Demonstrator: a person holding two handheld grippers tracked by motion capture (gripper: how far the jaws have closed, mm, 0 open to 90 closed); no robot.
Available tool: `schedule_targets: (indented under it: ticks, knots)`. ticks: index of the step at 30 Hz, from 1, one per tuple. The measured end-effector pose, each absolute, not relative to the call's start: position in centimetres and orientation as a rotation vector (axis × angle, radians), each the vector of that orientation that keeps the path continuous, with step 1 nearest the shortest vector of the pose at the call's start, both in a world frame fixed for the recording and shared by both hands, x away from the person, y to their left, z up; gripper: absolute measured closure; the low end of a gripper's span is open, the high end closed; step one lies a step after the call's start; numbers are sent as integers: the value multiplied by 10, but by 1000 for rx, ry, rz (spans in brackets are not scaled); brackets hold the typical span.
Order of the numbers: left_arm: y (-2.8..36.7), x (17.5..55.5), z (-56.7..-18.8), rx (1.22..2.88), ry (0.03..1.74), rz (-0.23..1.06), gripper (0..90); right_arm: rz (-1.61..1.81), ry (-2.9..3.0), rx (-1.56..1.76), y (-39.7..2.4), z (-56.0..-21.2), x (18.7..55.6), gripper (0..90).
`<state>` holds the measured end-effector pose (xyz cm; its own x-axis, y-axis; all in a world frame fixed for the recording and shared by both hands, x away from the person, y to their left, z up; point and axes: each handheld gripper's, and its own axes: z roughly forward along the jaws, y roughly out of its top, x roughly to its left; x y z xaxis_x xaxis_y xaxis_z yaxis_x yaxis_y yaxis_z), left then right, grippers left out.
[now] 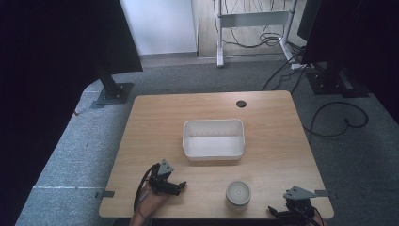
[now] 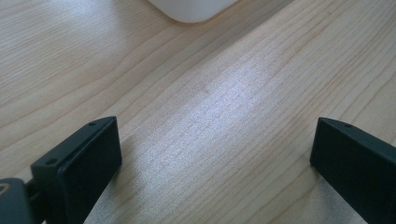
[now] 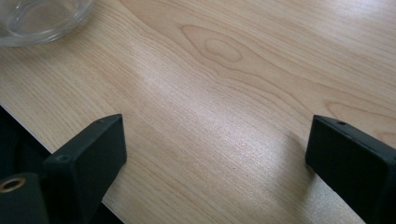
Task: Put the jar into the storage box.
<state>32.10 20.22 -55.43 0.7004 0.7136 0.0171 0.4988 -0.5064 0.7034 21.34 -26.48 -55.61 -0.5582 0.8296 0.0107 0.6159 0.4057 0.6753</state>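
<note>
A white rectangular tub [image 1: 214,139] stands empty near the middle of the wooden table [image 1: 160,117]. A small clear glass bowl [image 1: 238,194] sits close to the front edge. My left gripper [image 1: 179,187] rests low at the front left, held by a hand, its jaws pointing right. In the left gripper view it is open [image 2: 217,140] over bare wood, with a corner of the tub [image 2: 191,9] ahead. My right gripper [image 1: 275,213] is at the front right corner, jaws pointing left. It too is open [image 3: 219,135] over bare wood, and the glass bowl [image 3: 37,18] lies ahead to its left.
A round cable hole [image 1: 241,103] sits near the table's far edge. Around the table is grey carpet with loose black cables [image 1: 339,117] at the right, a black stand base [image 1: 113,93] at the left and a white desk frame [image 1: 254,23] behind.
</note>
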Motion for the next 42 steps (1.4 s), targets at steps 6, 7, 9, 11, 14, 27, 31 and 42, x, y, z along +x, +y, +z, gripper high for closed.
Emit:
schedule_targets:
  ticks: [6, 7, 9, 11, 14, 27, 31, 42]
  knots:
    - [202, 321, -554, 2214, 921, 401, 17, 899, 2338, 1275, -264, -557, 214, 0]
    - [202, 321, -554, 2214, 921, 401, 17, 899, 2338, 1275, -264, -557, 214, 0]
    - [202, 321, -554, 2214, 921, 401, 17, 898, 2338, 1276, -264, -557, 214, 0]
    - [202, 321, -554, 2214, 921, 401, 17, 897, 2340, 1275, -264, -557, 214, 0]
    - [202, 321, -554, 2214, 921, 401, 17, 897, 2344, 1272, -264, -556, 214, 0]
    - [202, 321, -554, 2213, 924, 402, 17, 897, 2354, 1263, -263, -556, 212, 0]
    - [202, 321, -554, 2213, 924, 402, 17, 897, 2353, 1266, -263, -556, 212, 6]
    - [202, 321, -554, 2213, 924, 402, 18, 913, 2366, 1254, -259, -554, 210, 42]
